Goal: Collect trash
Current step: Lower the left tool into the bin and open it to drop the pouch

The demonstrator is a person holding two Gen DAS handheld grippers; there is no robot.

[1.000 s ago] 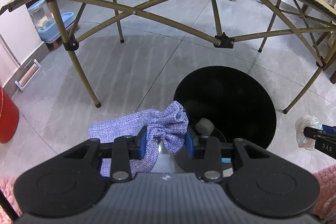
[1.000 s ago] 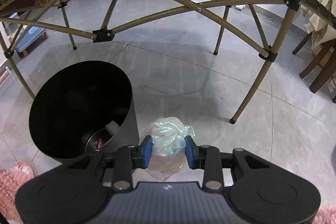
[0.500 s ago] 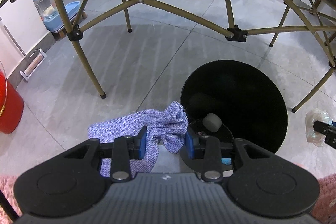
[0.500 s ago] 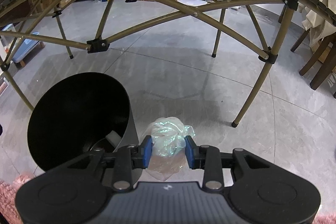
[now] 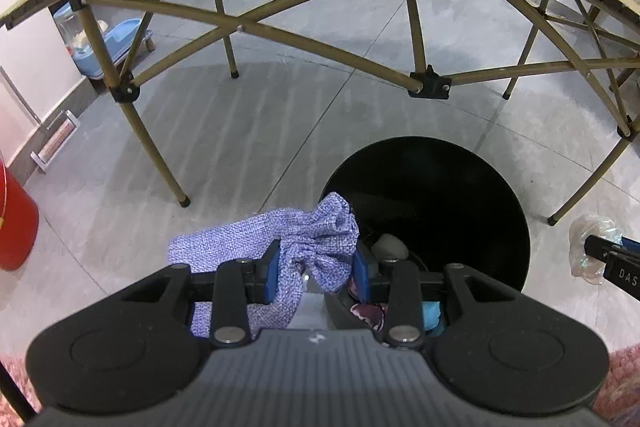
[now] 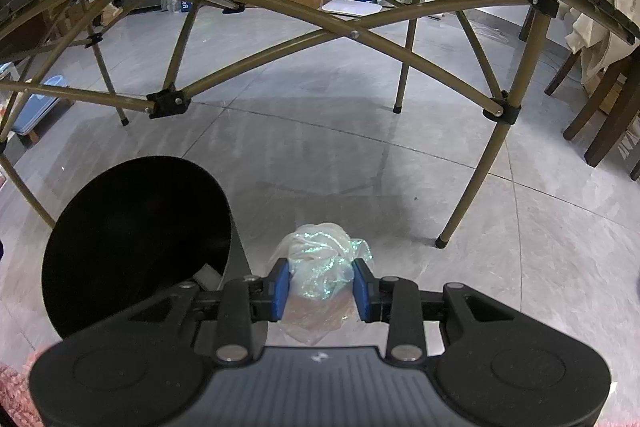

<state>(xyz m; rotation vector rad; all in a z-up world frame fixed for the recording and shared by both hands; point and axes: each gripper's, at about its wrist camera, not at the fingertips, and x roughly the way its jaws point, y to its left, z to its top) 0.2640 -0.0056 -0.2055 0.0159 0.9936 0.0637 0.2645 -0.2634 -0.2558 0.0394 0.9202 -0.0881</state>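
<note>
L gripper (image 5: 316,269) was clenched on the purple woven cloth (image 5: 304,239) at the black bin (image 5: 500,187) rim; R gripper (image 6: 318,285) gripped the crumpled plastic bag (image 6: 320,263) beside it. Best: centre over the opening before releasing.

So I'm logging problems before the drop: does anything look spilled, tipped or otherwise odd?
Nothing stands out. The black bin stands upright on the floor with trash inside it. The left gripper holds a purple cloth at the bin's rim, and the right gripper holds a crumpled plastic bag beside the bin.
</note>
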